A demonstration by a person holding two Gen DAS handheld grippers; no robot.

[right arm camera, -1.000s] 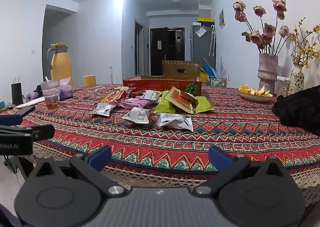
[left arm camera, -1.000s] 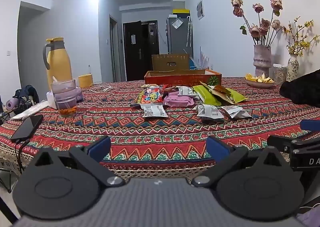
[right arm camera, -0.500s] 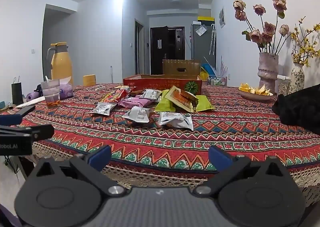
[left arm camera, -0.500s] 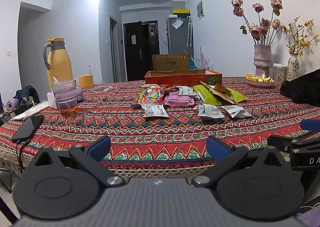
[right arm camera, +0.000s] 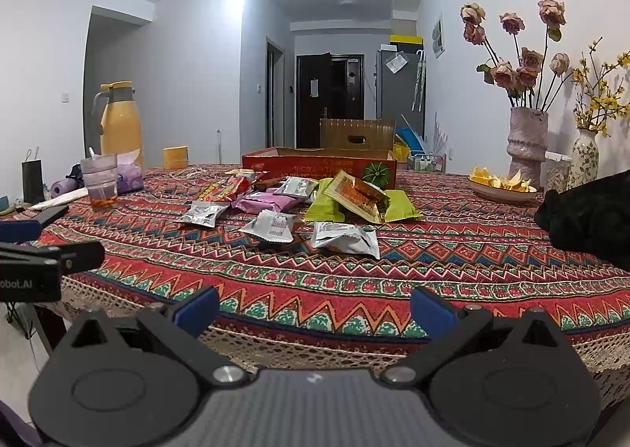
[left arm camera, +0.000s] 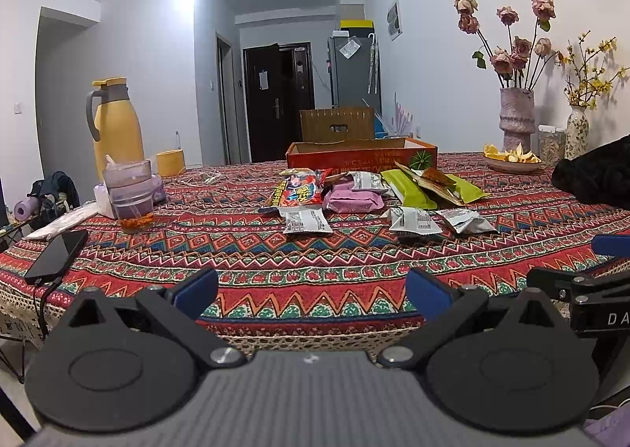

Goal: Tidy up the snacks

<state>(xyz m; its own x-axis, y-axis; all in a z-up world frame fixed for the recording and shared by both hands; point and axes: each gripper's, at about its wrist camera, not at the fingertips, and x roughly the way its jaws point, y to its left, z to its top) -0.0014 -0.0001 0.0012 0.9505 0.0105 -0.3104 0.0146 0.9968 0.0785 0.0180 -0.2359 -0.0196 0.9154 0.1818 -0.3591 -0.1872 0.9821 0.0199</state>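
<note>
Both the left gripper (left arm camera: 311,289) and right gripper (right arm camera: 315,303) hang wide open, empty; crinkly silver foil snack packets (right arm camera: 344,238) lie well ahead of the jaws, so approach low and flat.

Little can be read. The right gripper (left arm camera: 602,301), seen at the edge of the left wrist view, bears the white letters "DA", cut off by the frame. The left gripper (right arm camera: 31,273), seen in the right wrist view, bears "obot.AI". Print on the orange box (left arm camera: 362,157) and the snack packets (right arm camera: 275,226) is too small to read.
</note>
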